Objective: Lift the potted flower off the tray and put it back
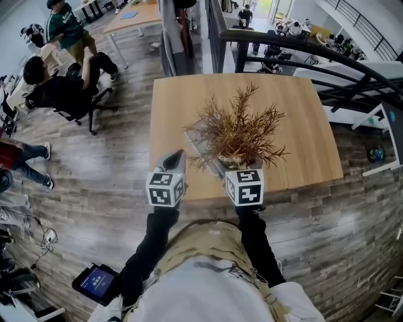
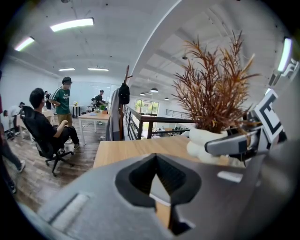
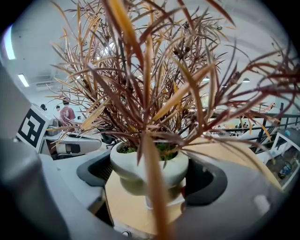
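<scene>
The potted flower (image 1: 238, 133), a bush of dry brown leaves in a white pot (image 3: 149, 169), stands near the front of the wooden table (image 1: 296, 119). A clear tray (image 1: 196, 141) shows under its left side. My right gripper (image 1: 234, 165) reaches in from the front, and its two dark pads (image 3: 93, 172) close on the pot's sides. In the left gripper view the pot (image 2: 200, 144) sits in the right gripper's finger (image 2: 230, 142). Whether the pot rests on the tray or hangs just above it is hidden. My left gripper (image 1: 175, 160) hovers left of the plant, shut and holding nothing (image 2: 156, 158).
The table's front edge (image 1: 208, 196) lies just under both grippers. A black railing (image 1: 302, 47) curves behind the table. People sit and stand at desks (image 1: 135, 16) far left, with an office chair (image 1: 75, 107) on the wood floor.
</scene>
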Demonstrator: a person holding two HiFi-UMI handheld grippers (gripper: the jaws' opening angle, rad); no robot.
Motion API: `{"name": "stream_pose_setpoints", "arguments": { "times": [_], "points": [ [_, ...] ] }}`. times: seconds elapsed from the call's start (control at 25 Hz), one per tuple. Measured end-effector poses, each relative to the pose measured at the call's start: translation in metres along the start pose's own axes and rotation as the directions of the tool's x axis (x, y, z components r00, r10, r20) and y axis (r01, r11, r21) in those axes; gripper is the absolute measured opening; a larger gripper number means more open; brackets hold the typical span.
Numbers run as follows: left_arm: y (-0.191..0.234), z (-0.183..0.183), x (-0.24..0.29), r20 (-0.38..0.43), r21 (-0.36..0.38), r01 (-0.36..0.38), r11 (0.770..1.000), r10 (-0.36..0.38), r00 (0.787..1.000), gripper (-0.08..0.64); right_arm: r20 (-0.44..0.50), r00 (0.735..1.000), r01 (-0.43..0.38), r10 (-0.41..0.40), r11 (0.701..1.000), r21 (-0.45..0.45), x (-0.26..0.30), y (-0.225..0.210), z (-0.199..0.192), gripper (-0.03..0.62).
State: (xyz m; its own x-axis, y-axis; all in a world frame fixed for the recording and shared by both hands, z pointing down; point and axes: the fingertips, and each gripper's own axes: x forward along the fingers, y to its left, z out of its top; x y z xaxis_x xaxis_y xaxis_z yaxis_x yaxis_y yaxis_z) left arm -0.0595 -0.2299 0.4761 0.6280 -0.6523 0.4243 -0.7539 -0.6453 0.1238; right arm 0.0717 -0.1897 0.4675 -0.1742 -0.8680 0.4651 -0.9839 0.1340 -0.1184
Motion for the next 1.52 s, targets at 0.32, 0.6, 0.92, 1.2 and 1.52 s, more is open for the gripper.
{"name": "stream_pose_setpoints", "arguments": {
  "times": [0.32,0.6,0.92,1.2,1.52],
  "points": [
    [-0.005,-0.014,0.004,-0.032,-0.012,0.002,1.0,-0.002,0.999,0.002,-0.014,1.0,-0.014,0.014,1.0,0.006,0.003,-0.003,-0.009,0.476],
    [0.004,-0.022,0.004,-0.049,-0.03,-0.008,1.0,0.006,0.999,0.002,-0.036,0.999,-0.031,0.031,0.999,0.009,0.014,0.003,-0.015,0.476],
    [0.01,-0.03,0.002,-0.065,-0.045,-0.025,0.999,0.022,0.998,0.002,-0.035,0.998,-0.05,0.051,0.999,0.008,0.022,0.007,-0.015,0.474],
    [0.015,-0.049,-0.003,-0.086,-0.061,-0.047,0.997,0.042,0.995,0.002,-0.052,0.997,-0.062,0.062,0.998,0.009,0.03,0.01,-0.032,0.476],
    [0.01,-0.079,-0.008,-0.116,-0.067,-0.1,0.993,0.091,0.989,0.002,-0.053,0.995,-0.086,0.087,0.996,0.018,0.042,-0.003,-0.064,0.476]
  ]
}}
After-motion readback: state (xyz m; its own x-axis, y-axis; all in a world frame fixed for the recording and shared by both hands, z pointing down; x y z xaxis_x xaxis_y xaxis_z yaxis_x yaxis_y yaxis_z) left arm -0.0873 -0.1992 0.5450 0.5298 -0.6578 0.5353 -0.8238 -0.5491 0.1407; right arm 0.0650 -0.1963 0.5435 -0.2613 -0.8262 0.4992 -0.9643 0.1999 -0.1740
